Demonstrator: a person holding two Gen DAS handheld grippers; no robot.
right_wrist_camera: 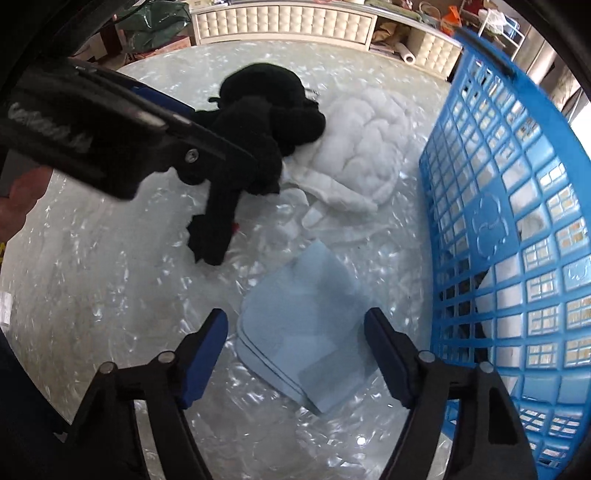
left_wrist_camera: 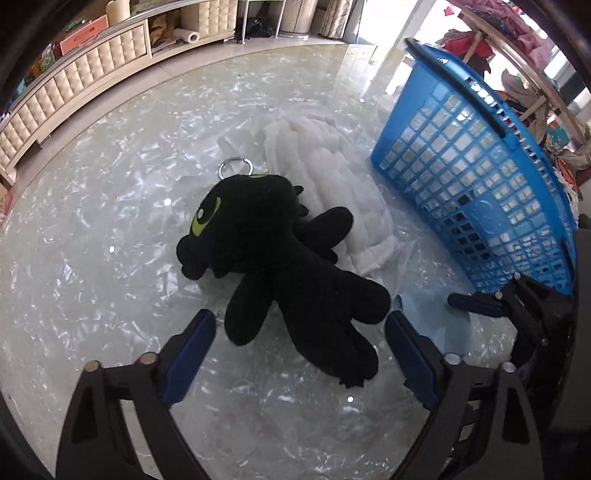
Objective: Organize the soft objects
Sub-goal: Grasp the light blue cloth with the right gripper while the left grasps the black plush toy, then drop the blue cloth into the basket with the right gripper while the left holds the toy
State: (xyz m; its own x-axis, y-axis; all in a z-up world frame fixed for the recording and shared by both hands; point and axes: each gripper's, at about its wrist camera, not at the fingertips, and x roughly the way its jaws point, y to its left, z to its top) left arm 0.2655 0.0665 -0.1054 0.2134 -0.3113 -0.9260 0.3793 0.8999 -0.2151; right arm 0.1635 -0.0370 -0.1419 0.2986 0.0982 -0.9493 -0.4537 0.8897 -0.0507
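Observation:
A black plush dragon [left_wrist_camera: 280, 258] with a green eye lies on the shiny round table [left_wrist_camera: 92, 229]; it also shows in the right wrist view [right_wrist_camera: 258, 122]. My left gripper [left_wrist_camera: 299, 332] is open, its jaws either side of the plush's hind end. A white padded cloth [left_wrist_camera: 332, 177] lies behind the plush, also seen from the right [right_wrist_camera: 365, 147]. A folded light blue cloth [right_wrist_camera: 306, 332] lies between the jaws of my open right gripper [right_wrist_camera: 295, 332]. A blue plastic basket [right_wrist_camera: 517, 221] stands to the right, holding something white.
A metal key ring [left_wrist_camera: 235, 167] sticks out behind the plush's head. The left gripper body [right_wrist_camera: 110, 125] crosses the upper left of the right wrist view. A cream padded bench [left_wrist_camera: 74, 88] curves beyond the table. Clothes [left_wrist_camera: 498, 29] hang at the far right.

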